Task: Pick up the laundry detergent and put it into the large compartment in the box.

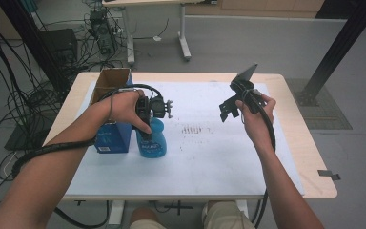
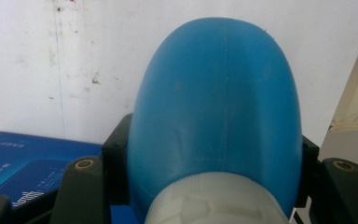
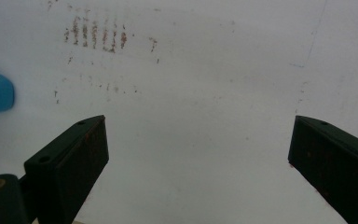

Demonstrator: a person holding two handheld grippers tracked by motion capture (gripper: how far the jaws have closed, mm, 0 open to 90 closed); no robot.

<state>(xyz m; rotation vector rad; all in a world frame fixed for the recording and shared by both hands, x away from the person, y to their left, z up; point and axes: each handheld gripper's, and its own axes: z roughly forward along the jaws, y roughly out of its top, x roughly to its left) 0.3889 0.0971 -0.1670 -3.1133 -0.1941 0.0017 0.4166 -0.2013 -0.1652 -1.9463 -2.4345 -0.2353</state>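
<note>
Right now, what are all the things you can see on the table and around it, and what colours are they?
Bottle: one, blue with a white neck, on the table's left part, clamped by the left gripper.
Box: one, blue, open brown flaps on top, beside the bottle on its left side.
Sheet: one, white, covering most of the table, with brownish smudges in the middle.
Table: one, light wood edge, white legs.
Cables: many, black, on the floor at the left.
Second table: one, white legs, at the back.
Left gripper: one, black, shut on the bottle.
Right gripper: one, black, open, held above the sheet.
</note>
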